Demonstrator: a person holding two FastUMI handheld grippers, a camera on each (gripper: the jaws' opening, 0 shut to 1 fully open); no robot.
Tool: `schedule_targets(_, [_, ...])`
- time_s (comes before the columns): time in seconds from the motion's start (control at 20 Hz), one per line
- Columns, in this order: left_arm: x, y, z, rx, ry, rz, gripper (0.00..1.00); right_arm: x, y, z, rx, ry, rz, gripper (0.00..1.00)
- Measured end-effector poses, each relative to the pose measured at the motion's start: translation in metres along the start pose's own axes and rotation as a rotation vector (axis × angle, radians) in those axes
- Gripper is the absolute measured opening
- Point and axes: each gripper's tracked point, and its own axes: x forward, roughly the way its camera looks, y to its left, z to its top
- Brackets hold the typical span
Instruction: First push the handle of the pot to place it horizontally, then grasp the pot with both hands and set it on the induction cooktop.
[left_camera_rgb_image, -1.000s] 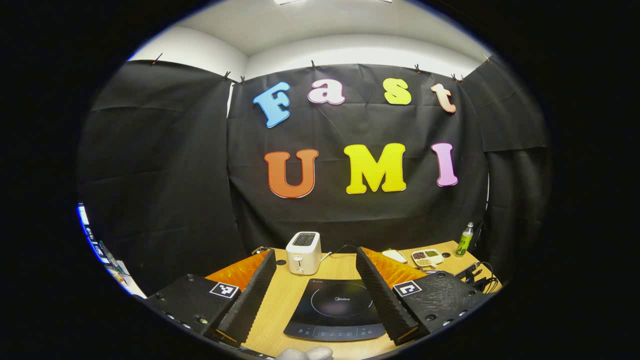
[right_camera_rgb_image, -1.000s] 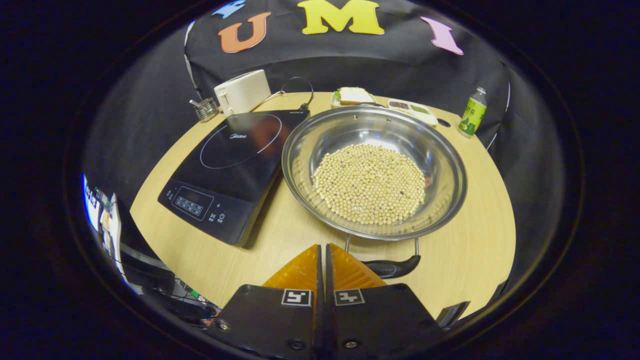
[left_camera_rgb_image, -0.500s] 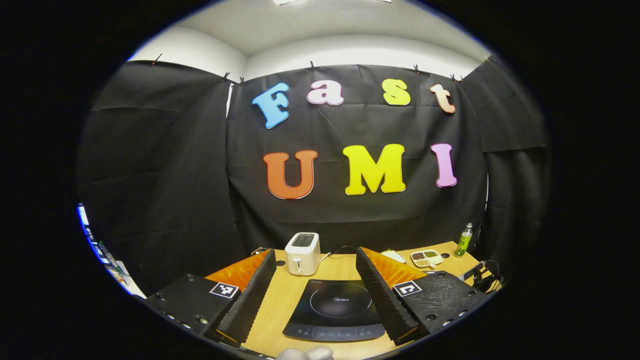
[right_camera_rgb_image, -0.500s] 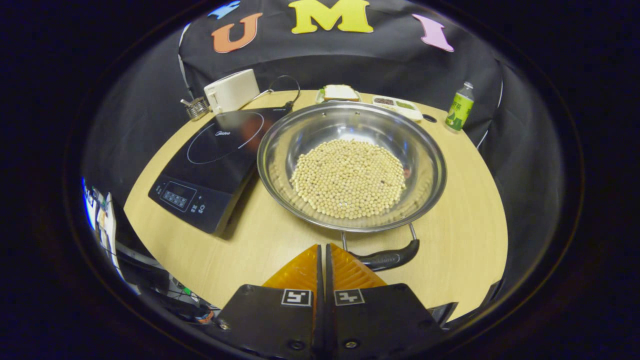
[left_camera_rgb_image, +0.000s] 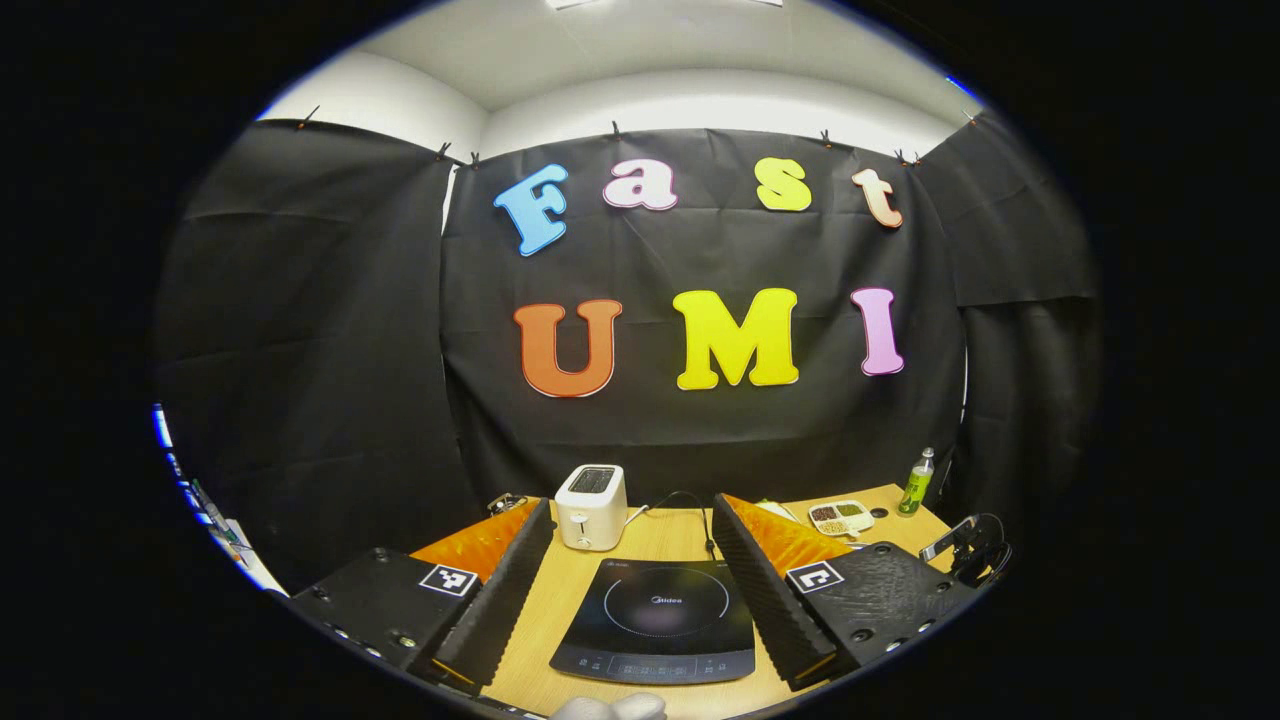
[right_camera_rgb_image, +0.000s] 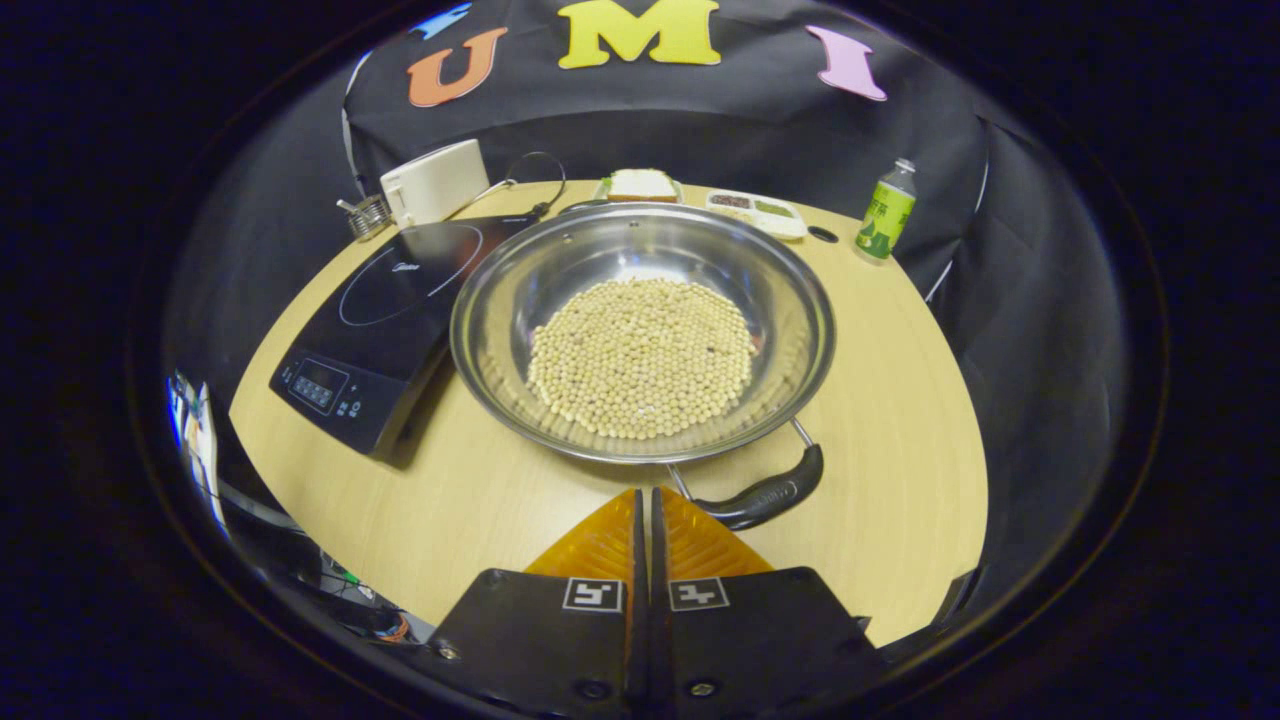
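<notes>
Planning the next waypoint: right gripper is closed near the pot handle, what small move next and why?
Probably keep nudging the handle sideways with the shut right gripper. Its fingertips sit beside the handle's near end, and the handle looks slanted rather than level. The pot of beans rests on the table beside the induction cooktop, and the left gripper waits open.

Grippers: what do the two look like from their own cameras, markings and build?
Left gripper: two long wedge-shaped jaws with ribbed inner faces, on black blocks with small screws, each block carrying a square black-and-white tag. Right gripper: the same black blocks and square tags, ridged wedge jaws. No cables or sleeves visible on either.
</notes>
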Motion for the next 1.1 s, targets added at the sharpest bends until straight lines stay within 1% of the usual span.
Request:
schedule_targets(0.05, [0.0, -0.001, 0.0, 0.001, 0.001, -0.002, 0.96, 0.0, -0.006, 0.001, 0.002, -0.001, -0.01, 0.0])
schedule_targets(0.1, [0.001, -0.002, 0.0, 0.002, 0.001, -0.001, 0.96, 0.001, -0.012, 0.001, 0.002, -0.002, -0.018, 0.0])
schedule_targets(0.15, [0.002, -0.002, 0.0, 0.003, 0.002, -0.001, 0.96, 0.002, -0.018, 0.002, -0.001, -0.005, -0.029, 0.04])
schedule_targets(0.25, [0.003, -0.003, -0.002, 0.005, 0.007, 0.0, 0.96, 0.005, -0.031, 0.004, -0.007, -0.004, -0.047, 0.04])
schedule_targets(0.45, [0.005, -0.004, -0.003, 0.008, 0.014, 0.005, 0.96, 0.011, -0.054, 0.008, -0.006, 0.003, -0.073, 0.04])
schedule_targets(0.5, [0.006, -0.005, -0.002, 0.009, 0.014, 0.006, 0.96, 0.013, -0.06, 0.01, -0.009, 0.004, -0.081, 0.0])
schedule_targets(0.55, [0.006, -0.005, -0.003, 0.011, 0.015, 0.01, 0.96, 0.015, -0.065, 0.011, -0.014, 0.006, -0.086, 0.0])
schedule_targets(0.6, [0.006, -0.005, -0.003, 0.011, 0.016, 0.012, 0.96, 0.016, -0.07, 0.012, -0.019, 0.008, -0.092, 0.04])
schedule_targets(0.95, [0.009, -0.012, -0.007, 0.018, 0.028, 0.02, 0.96, 0.027, -0.1, 0.026, -0.101, 0.021, -0.115, 0.04])
schedule_targets(1.1, [0.009, -0.016, -0.006, 0.013, 0.032, 0.024, 0.96, 0.033, -0.109, 0.032, -0.121, 0.031, -0.11, 0.04])
